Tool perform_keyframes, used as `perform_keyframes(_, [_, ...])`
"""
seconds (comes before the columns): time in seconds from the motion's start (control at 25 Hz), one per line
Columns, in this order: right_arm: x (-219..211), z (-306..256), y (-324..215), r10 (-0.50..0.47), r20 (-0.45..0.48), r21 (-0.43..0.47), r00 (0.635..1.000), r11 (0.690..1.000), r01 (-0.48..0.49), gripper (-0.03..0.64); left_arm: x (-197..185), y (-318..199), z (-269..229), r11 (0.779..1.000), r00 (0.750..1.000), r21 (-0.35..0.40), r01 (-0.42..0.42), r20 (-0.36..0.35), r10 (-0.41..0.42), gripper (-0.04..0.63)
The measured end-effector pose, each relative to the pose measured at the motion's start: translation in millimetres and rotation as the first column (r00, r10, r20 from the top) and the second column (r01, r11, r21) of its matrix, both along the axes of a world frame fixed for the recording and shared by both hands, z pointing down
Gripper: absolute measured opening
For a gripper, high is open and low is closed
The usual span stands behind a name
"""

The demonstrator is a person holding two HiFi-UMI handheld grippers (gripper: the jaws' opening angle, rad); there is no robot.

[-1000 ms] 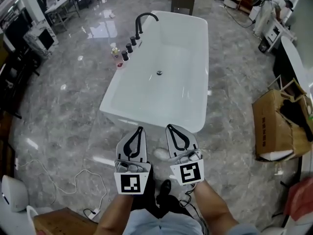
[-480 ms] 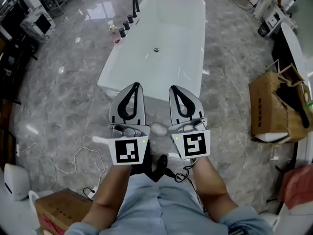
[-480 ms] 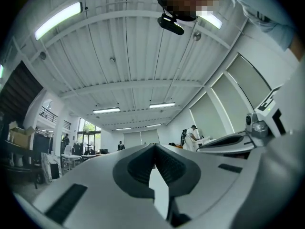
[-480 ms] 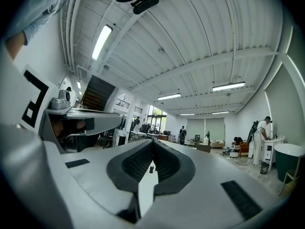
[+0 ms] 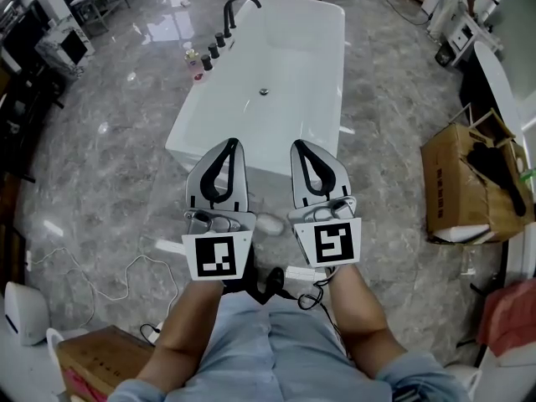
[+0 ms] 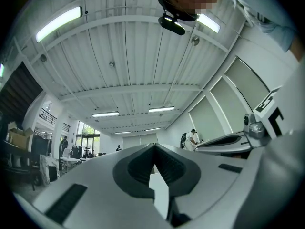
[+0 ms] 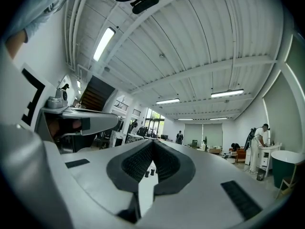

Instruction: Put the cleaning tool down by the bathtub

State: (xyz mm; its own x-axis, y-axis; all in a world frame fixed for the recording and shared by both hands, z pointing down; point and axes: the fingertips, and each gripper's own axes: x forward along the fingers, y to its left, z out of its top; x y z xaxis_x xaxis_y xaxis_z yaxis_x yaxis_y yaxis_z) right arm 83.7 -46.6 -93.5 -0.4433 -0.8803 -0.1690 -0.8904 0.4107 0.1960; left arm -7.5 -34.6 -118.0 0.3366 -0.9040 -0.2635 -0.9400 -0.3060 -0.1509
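Observation:
The white bathtub with a black faucet lies ahead on the grey marble floor. I hold both grippers side by side over its near end, tips pointing away from me. My left gripper is shut with nothing in it, its jaws meeting at the tip. My right gripper is shut and empty too. No cleaning tool is held. A pale patch shows on the floor between the grippers; I cannot tell whether it is an object or glare.
Small bottles stand on the floor left of the tub. An open cardboard box sits to the right. A white cable runs across the floor at the lower left, near another box. Desks and equipment line the room's edges.
The bathtub has come nearer in the head view and both grippers have risen over its near end. Both stay shut and empty.

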Motion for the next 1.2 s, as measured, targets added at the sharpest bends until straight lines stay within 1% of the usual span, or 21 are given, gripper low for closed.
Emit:
perform_keyframes(0.32, [-3.6,-3.5,5.0,-0.003,-0.008,0.012,1.0,1.0,0.003,0.012,-8.2,5.8,-8.7,1.0,1.0,0.017,0.015,0.003,-0.015,0.014])
perform_keyframes(0.6, [-4.4,-9.0,7.7,-0.011,-0.008,0.022,1.0,1.0,0.011,0.012,-6.8,10.1,-13.3,1.0,1.0,0.026,0.015,0.004,-0.015,0.014])
perform_keyframes(1.2, [-13.4,0.3,7.5,-0.021,-0.021,0.01,1.0,1.0,0.021,0.012,-13.2,10.1,-7.2,1.0,1.0,0.019,0.024,0.005,-0.024,0.014])
